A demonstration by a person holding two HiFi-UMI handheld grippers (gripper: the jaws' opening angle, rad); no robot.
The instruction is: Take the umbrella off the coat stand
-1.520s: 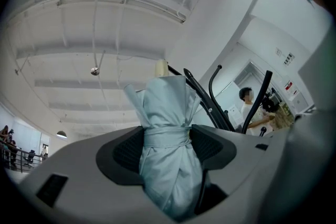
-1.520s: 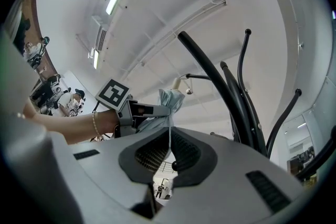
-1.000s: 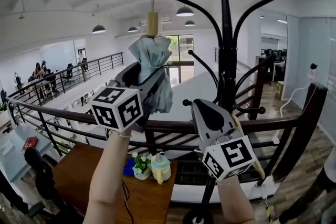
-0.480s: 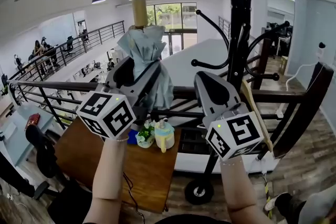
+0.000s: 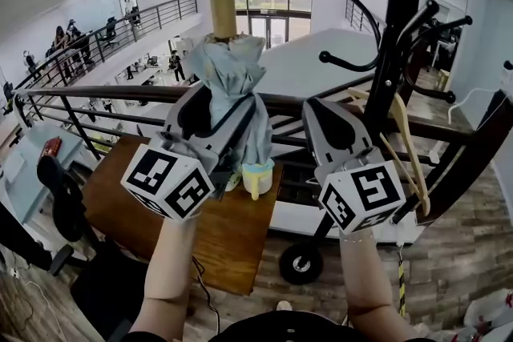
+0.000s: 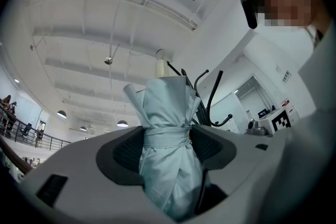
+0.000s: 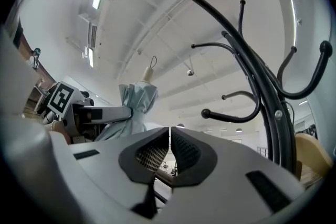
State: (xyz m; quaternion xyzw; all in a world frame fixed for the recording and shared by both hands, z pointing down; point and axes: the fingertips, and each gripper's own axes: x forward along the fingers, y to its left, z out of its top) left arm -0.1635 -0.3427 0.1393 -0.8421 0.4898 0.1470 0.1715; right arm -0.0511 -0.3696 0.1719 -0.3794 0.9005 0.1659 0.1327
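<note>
The left gripper [image 5: 223,110] clamps the folded pale-blue fabric umbrella [image 5: 231,68] around its strap, wooden handle up, apparently lifted clear of the black metal coat stand [image 5: 398,20]. The right gripper [image 7: 170,144], jaws almost touching, holds nothing.

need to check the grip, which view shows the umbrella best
The left gripper view: the umbrella fills the centre, its strapped middle clamped in the left gripper. The head view shows its folds and wooden end above that gripper; the right gripper view shows it small.
</note>
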